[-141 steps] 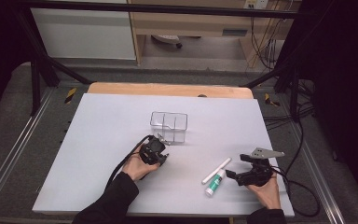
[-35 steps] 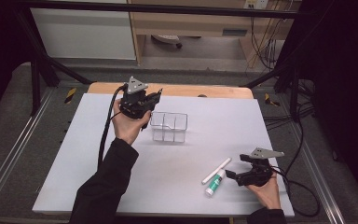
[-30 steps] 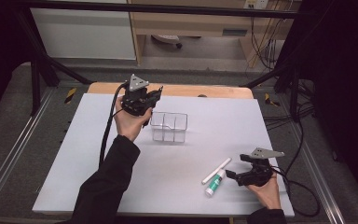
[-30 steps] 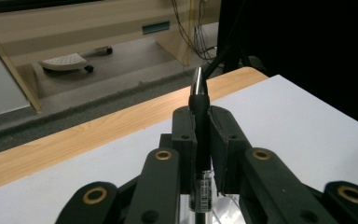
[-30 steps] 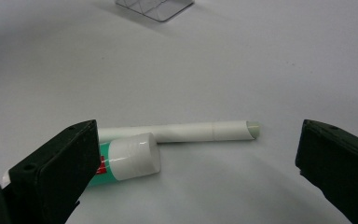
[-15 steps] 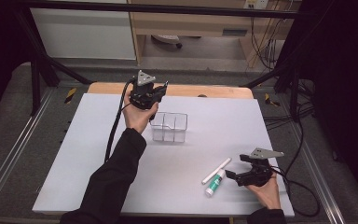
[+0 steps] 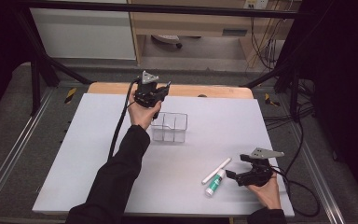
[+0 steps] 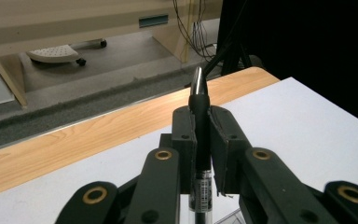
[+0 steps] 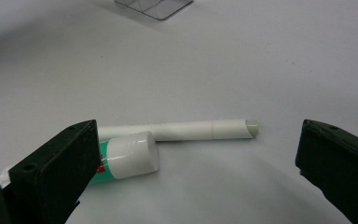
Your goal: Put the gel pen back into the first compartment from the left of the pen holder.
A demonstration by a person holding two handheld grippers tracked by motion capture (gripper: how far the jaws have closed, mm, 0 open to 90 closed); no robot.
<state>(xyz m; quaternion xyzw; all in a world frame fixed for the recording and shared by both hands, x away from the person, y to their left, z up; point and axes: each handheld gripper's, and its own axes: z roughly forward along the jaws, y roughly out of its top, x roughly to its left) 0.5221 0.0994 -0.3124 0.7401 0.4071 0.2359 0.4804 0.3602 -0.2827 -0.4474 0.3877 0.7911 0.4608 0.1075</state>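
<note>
Right tool [image 7: 233, 175] rests low on the near right of the white worktop [image 7: 93, 154], its jaws spread wide with nothing between them. Just ahead of it lie a white marker [image 9: 182, 130] and a green tube with a white cap [image 9: 121, 158], side by side and touching. Farther off stands a clear divided box [image 7: 170, 127]. Beyond that, near the wooden far edge, the left tool [image 8: 203, 140] is raised above the box's far left corner, jaws pinching a black pen [image 8: 200, 121] that runs upright between them.
</note>
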